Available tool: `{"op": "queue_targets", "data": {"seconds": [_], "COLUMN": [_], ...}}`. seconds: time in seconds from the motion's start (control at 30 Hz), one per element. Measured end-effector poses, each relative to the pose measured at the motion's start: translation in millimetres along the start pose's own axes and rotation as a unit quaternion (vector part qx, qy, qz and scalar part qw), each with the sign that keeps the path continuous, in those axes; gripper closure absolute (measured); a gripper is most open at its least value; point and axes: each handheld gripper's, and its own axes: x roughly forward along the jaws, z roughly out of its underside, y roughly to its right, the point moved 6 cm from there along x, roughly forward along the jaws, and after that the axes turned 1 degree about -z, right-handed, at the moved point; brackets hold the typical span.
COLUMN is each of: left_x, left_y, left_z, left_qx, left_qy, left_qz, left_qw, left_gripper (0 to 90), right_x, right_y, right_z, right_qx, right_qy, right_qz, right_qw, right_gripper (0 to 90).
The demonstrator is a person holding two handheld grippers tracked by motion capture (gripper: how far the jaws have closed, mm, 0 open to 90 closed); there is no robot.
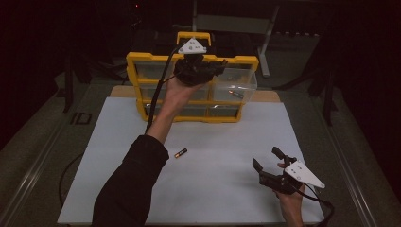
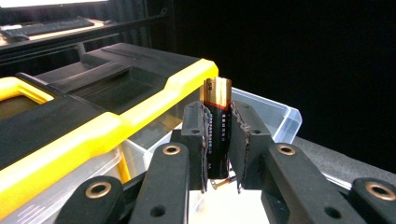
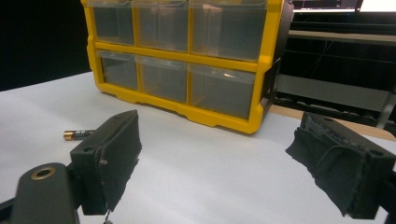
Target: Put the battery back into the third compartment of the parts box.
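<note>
Between the left gripper's [image 2: 218, 154] fingers [image 2: 194, 140] a battery [image 2: 217, 126] stands clamped upright.

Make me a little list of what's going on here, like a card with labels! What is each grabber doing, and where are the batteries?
left gripper: shut on a battery, held upright
where it is: up at the yellow drawer cabinet, by the pulled-out clear drawer
in that drawer: a small item, too dim to name
right gripper: open, holding nothing, low over the white mat
loose battery: lying flat on the mat
</note>
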Motion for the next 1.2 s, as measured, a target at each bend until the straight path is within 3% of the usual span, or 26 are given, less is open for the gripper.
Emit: {"op": "queue_targets", "data": {"seconds": [0.47,0.57,0.63,0.73,1.2], "left_x": [11.3,11.3,9.4,5.5,-9.4], "left_y": [5.9,1.7,-1.5,-6.3,-17.0], "left_z": [2.0,3.0,4.0,7.6,25.7], "left_qx": [0.003,-0.025,-0.036,-0.037,-0.028], "left_qy": [-0.007,-0.003,-0.007,-0.022,-0.079], "left_qz": [0.013,0.015,0.007,-0.008,-0.006], "left_qw": [0.9999,0.9996,0.9993,0.9990,0.9965], "left_gripper": [76.4,43.8,28.4,16.3,6.8], "right_x": [0.3,-0.1,-0.1,-0.1,-0.2], "right_y": [-0.2,0.2,0.3,0.3,0.0], "right_z": [0.1,-0.1,0.0,0.0,0.0], "right_qx": [0.000,0.000,0.000,0.000,0.000], "right_qy": [0.000,0.001,0.000,0.000,0.000], "right_qz": [-0.001,0.000,0.000,0.000,0.000], "right_qw": [1.0000,1.0000,1.0000,1.0000,1.0000], "right_gripper": [13.8,13.7,13.7,13.7,13.7]}}
